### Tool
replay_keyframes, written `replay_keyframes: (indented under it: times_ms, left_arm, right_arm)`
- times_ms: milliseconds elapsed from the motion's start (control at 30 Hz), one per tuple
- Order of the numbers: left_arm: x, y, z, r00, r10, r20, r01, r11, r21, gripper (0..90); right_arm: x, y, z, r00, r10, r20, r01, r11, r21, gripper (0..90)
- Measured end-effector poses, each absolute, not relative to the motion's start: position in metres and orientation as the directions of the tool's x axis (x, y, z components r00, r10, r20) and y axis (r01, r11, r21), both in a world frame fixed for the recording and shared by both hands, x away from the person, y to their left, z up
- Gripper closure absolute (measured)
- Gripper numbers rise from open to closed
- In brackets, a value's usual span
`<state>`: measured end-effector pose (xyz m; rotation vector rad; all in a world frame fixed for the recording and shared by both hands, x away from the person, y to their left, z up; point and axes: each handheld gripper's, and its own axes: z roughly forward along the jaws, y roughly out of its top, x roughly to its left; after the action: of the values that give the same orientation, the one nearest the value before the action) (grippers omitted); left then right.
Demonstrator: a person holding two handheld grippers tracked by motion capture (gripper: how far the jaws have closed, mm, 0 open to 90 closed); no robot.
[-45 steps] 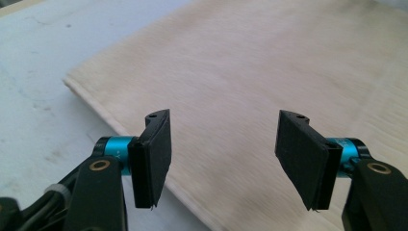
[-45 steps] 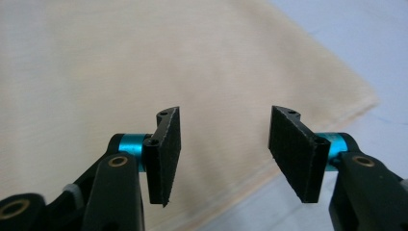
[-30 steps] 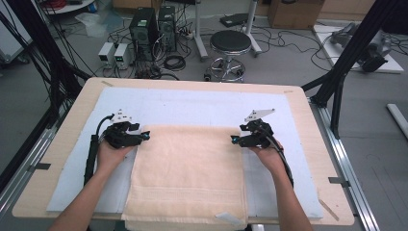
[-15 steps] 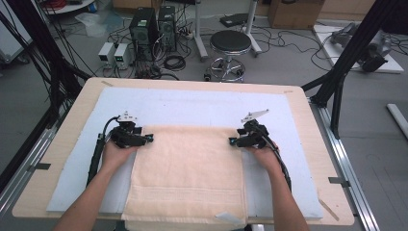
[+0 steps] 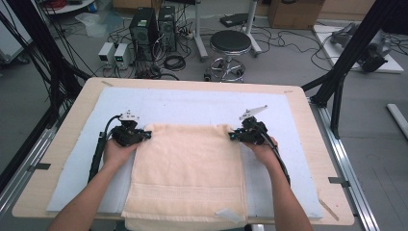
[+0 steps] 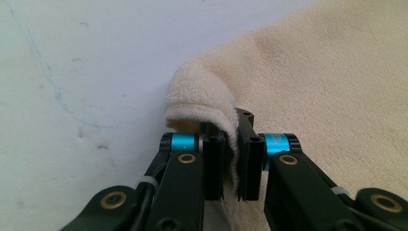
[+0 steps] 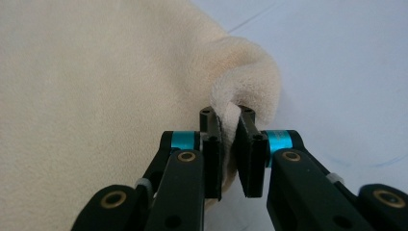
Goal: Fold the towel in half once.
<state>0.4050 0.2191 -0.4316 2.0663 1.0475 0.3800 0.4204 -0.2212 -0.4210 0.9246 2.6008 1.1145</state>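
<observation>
A cream towel [image 5: 187, 168] lies flat on the pale blue mat [image 5: 192, 106], its near end hanging past the table's front edge. My left gripper [image 5: 144, 135] is at the towel's far left corner; its jaws have just been closing and now pinch that corner's fold [image 6: 211, 103] between the pads. My right gripper [image 5: 233, 136] sits at the far right corner; its jaws too have just been closing and clamp the bunched corner [image 7: 248, 79]. Both corners curl up over the jaw tips.
The wooden table [image 5: 308, 130] borders the mat on all sides. Beyond its far edge stand a round stool [image 5: 231, 45], computer boxes [image 5: 144, 24] and tangled cables on the floor. Black frame posts [image 5: 346, 62] rise at the right and left.
Both hands crept inward onto the towel's far corners, and both pairs of jaws have closed on the cloth there. The towel's far edge is slightly puckered at each corner.
</observation>
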Motion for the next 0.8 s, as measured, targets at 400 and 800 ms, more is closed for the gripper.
replay_keyframes:
  times_ms: [400, 800]
  left_arm:
    - [0.476, 0.2, -0.362, 0.553, 0.832, 0.046, 0.473, -0.359, 0.805, 79.4]
    - [0.443, 0.225, -0.384, 0.595, 0.8, -0.074, 0.503, -0.299, 0.811, 32.3]
  right_arm:
    - [0.482, -0.217, -0.371, -0.691, 0.723, -0.021, 0.484, 0.484, 0.729, 75.6]
    - [0.453, -0.229, -0.393, -0.712, 0.702, 0.006, 0.478, 0.478, 0.737, 45.1]
